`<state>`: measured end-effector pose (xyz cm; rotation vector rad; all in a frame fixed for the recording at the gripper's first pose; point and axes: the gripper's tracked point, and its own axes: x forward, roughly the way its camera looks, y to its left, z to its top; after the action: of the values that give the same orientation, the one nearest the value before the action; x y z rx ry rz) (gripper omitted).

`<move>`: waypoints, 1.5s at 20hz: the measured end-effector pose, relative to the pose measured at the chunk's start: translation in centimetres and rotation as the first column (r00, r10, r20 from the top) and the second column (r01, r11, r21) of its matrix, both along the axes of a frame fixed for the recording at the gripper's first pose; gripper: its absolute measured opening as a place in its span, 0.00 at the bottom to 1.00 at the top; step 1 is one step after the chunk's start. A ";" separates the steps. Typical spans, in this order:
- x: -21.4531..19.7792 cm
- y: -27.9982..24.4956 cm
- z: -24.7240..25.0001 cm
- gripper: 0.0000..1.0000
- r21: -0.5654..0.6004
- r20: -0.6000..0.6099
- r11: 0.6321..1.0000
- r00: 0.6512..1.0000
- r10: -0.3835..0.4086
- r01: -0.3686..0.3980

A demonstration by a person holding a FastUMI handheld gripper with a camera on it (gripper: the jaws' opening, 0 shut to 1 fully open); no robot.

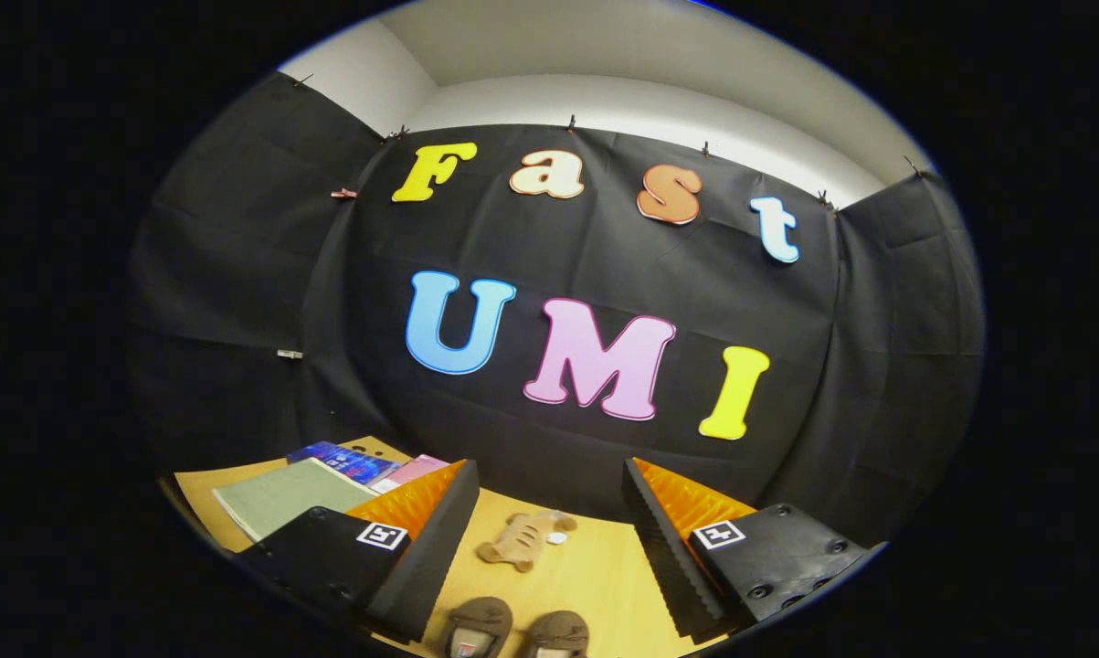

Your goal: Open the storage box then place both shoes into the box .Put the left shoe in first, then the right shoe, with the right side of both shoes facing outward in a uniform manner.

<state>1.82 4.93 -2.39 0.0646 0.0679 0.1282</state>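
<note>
The pale wooden tabletop (595,576) stretches ahead of the gripper to the booth's black cloth wall. On it, beyond one finger, lies a fan of flat things: a grey-green board-covered book (280,498), a blue glossy booklet (343,460) and a pink sheet (412,471). No storage box can be made out among them, so where it stands cannot be told.

The hand-held gripper (549,503) hangs above the table with its fingers (430,539) spread wide and nothing between them; they touch nothing.

Just beyond the fingertips, between the two fingers, lies a small tan plush toy with a white round patch (523,539), flat on the wood. Nearer in, low between the fingers, sit the two small brown fabric shoes (517,631) side by side, close together, partly cut off, so which is the left one is hard to say.

By my judgement the task is at its start: the shoes are unmoved and opening the box comes first. That calls for swinging the gripper round to find the box and its lid, with the fingers kept apart until they straddle a lid edge.
</note>
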 end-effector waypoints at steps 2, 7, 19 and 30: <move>0.8 2.6 -1.2 0.97 0.108 -0.041 0.989 0.994 0.105 -0.100; 1.6 10.5 -5.5 1.00 0.468 -0.124 0.819 0.894 0.431 -0.331; 1.1 20.8 -17.5 0.98 0.934 -0.092 0.244 0.484 0.870 -0.260; -0.5 26.1 -20.6 0.90 0.999 0.035 -0.032 0.318 0.947 -0.015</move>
<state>1.29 31.06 -22.95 1.4656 0.9556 1.1223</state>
